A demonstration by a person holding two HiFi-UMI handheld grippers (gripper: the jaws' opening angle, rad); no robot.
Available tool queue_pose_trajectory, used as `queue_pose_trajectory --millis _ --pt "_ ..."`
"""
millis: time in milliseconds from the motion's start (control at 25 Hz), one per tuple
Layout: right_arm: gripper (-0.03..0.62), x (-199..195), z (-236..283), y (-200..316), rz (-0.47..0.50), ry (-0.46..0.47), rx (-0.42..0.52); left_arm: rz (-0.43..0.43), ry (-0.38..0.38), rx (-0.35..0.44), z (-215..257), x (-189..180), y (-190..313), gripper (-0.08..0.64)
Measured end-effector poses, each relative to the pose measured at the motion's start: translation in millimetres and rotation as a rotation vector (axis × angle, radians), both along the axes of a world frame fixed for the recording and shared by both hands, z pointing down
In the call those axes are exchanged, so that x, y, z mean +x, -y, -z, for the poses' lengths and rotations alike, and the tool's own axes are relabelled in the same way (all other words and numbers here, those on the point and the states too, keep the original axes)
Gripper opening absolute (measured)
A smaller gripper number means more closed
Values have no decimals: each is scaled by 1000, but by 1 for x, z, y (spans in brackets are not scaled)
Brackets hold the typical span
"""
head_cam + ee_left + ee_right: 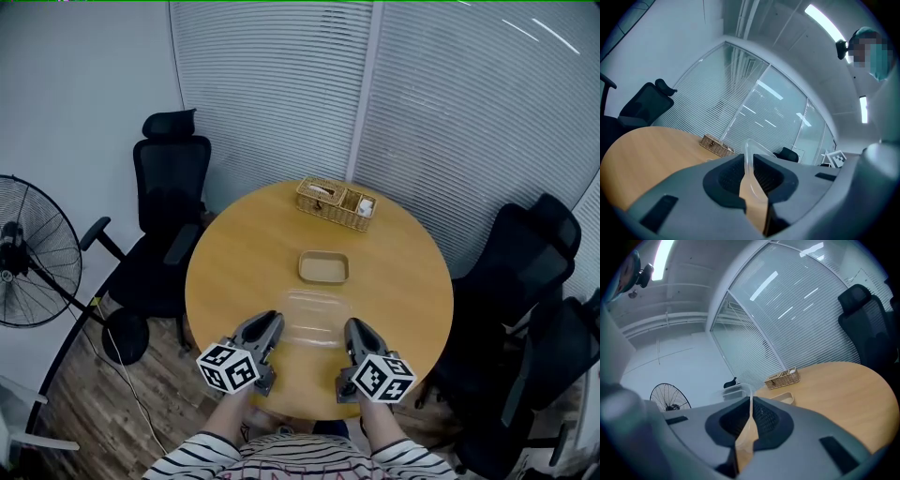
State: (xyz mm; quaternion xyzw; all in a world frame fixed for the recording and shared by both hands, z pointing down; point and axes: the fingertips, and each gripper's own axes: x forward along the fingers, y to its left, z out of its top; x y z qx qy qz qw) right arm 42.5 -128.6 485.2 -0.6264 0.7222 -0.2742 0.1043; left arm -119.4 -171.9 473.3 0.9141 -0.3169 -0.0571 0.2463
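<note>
Left tongs (270, 322) and right tongs (354, 327) each clamp an opposite rim of the clear lid (314, 317), likely to keep it level, at the table's (234, 272) six o'clock edge, tray (323, 268) toward twelve.

A round wooden table (225, 281) stands on a wood-plank floor (84, 412). Behind it curves a glass wall with shut white blinds (272, 94), split by a pale post (366, 84). A plain white wall (75, 75) is to the left. One black chair (169, 197) sits at the table's left, with more chairs (525, 253) at its right. A fan (33, 253) stands near the left wall. Strip lights (824, 19) glow on the ceiling.
</note>
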Motion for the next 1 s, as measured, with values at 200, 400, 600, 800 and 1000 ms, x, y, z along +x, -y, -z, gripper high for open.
queue_pose_trajectory --millis 200,400,600,800,1000 --pt "41 -9 1 -22 -21 -2 0 -20 -3 -9 -1 -9 -20 67" --pt "41 -14 -3 -43 -28 -3 -11 -38 7 -20 -6 -12 -39 67" --pt "40 -16 -6 -55 -35 -17 -26 -44 9 -34 -11 -14 -51 67" --pt "40 -16 -9 -64 -36 -26 -33 -53 20 -40 -14 -14 -60 67" --pt "40 -17 -9 -67 -37 -30 -35 -57 27 -37 -13 -14 -62 67"
